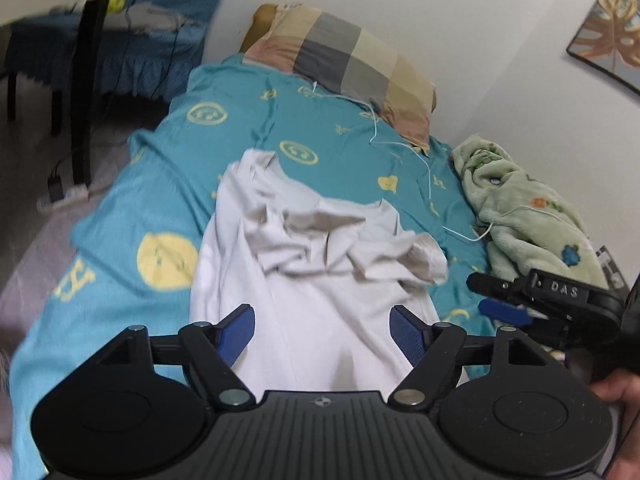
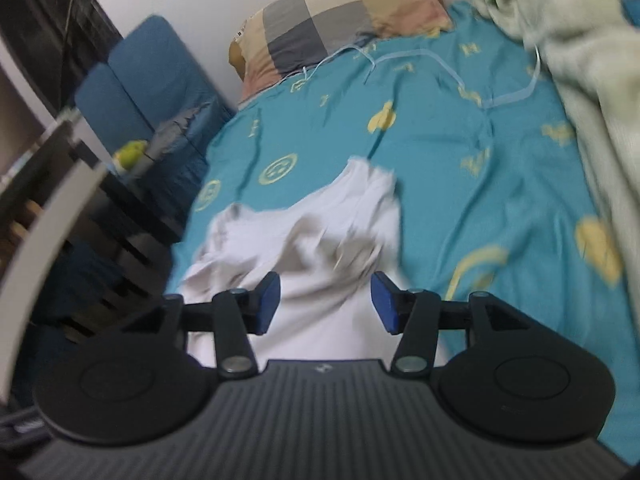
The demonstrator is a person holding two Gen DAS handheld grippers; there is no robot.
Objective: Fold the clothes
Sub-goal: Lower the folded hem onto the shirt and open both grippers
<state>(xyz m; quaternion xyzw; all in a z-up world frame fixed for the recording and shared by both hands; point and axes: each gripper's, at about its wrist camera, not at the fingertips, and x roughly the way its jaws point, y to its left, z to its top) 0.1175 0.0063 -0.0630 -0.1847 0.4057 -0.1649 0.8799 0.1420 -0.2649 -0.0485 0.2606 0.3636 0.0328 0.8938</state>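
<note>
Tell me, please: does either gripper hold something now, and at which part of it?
Nothing is held. The left gripper and right gripper are both open above the white garment; no cloth is between their pads.

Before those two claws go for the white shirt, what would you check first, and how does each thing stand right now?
1. Left claw open and empty: ok.
2. Right claw open and empty: ok.
3. White shirt lying flat: not ok, its upper part is bunched and creased.
4. Shirt fully on the teal bedsheet: cannot tell, its near end is hidden behind the claws.
5. Thin white cord clear of the shirt: ok, it lies beyond it, toward the checked pillow.
6. Green blanket clear of the shirt: ok, bare sheet shows between them.
</note>
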